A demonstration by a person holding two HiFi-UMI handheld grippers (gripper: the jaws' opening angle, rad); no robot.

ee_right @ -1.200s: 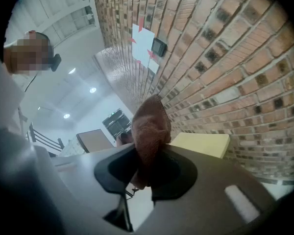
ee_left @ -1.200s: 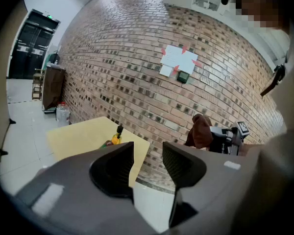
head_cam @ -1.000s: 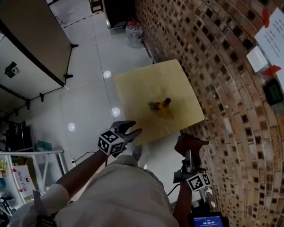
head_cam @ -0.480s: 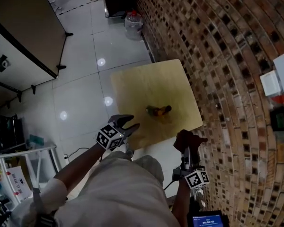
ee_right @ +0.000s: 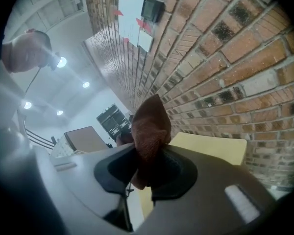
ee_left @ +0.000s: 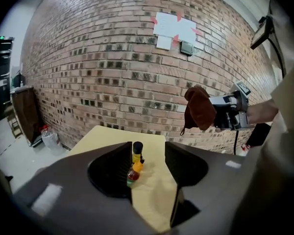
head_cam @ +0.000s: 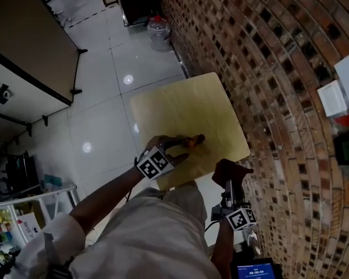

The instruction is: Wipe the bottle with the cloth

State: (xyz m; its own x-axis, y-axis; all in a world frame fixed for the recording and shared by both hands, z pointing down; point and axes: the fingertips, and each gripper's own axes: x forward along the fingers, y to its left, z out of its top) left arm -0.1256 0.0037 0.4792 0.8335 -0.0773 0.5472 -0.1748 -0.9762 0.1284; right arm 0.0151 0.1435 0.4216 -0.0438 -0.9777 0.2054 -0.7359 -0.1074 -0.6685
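L gripper opening, jaws spread either side of bottle on worktop — not clamped; R gripper pinches cloth.

**Warm browns and yellows against pale tile**

We see a pale yellow bench, a bottle banded yellow, orange and red under a black cap, and a rust-brown cloth. The brick wall is mottled red-brown, tan and near-black with pale mortar lines. The floor is glossy light grey tile, and the white papers carry red tabs.
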